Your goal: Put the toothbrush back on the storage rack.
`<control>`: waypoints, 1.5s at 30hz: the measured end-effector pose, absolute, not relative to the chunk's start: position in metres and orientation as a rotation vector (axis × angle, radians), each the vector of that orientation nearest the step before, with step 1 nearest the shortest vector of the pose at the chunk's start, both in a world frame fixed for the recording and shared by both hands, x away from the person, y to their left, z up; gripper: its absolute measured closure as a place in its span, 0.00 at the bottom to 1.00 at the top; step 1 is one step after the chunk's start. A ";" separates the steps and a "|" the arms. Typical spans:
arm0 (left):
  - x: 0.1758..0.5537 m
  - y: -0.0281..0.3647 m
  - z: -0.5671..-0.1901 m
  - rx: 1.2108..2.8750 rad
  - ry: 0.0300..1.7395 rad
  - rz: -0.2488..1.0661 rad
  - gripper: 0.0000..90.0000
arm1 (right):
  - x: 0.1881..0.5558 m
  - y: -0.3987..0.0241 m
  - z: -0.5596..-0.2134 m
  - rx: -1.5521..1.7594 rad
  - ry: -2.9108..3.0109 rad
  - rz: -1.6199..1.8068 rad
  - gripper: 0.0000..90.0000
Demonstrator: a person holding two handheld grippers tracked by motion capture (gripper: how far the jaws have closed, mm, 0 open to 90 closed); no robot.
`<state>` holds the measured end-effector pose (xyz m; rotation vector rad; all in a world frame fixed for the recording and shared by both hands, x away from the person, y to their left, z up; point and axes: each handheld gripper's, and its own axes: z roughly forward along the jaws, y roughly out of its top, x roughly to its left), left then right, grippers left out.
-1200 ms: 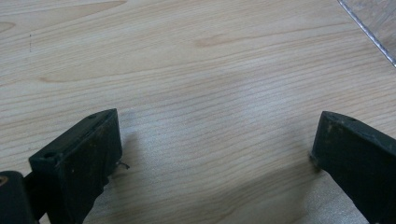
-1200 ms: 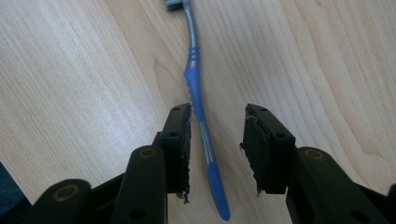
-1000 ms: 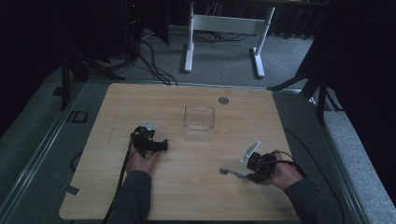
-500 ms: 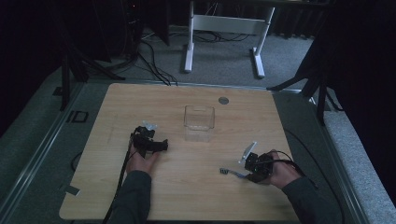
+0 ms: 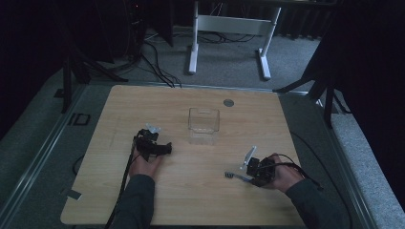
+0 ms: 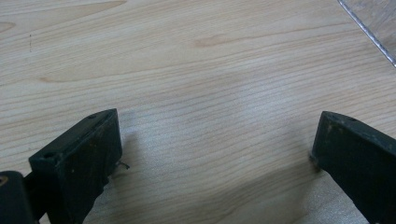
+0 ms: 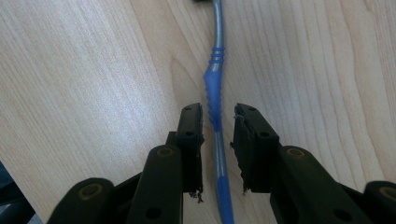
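The right gripper (image 7: 218, 122) lay low over the wooden table (image 5: 143, 105), its jaws straddling the blue-and-grey handle of a toothbrush (image 7: 215, 88). The jaws had just been closing, yet a narrow gap remained on each side, so the pads did not yet press on the handle. The toothbrush lay flat on the table near the person's right side, its long axis running straight ahead between the jaws, head end farthest from them. The left gripper (image 6: 215, 154) rested well apart from the toothbrush, jaws wide and empty, nearer the clear box (image 5: 204, 120). The right hand was judged better placed to grasp.
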<state>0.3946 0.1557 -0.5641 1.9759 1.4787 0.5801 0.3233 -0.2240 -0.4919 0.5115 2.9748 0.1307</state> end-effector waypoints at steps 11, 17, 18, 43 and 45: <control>0.395 0.156 -0.564 1.976 1.479 0.580 0.02 | 0.326 -0.219 -0.495 0.483 2.992 0.120 0.84; 0.395 0.156 -0.564 1.976 1.479 0.580 0.02 | 0.327 -0.215 -0.498 0.471 3.003 0.106 0.84; 0.395 0.156 -0.564 1.976 1.479 0.580 0.02 | 0.327 -0.214 -0.499 0.461 3.004 0.104 0.84; 0.395 0.156 -0.564 1.976 1.479 0.580 0.02 | 0.334 -0.211 -0.513 0.466 3.031 0.032 0.88; 0.395 0.156 -0.564 1.976 1.479 0.580 0.02 | 0.335 -0.211 -0.514 0.466 3.034 0.026 0.88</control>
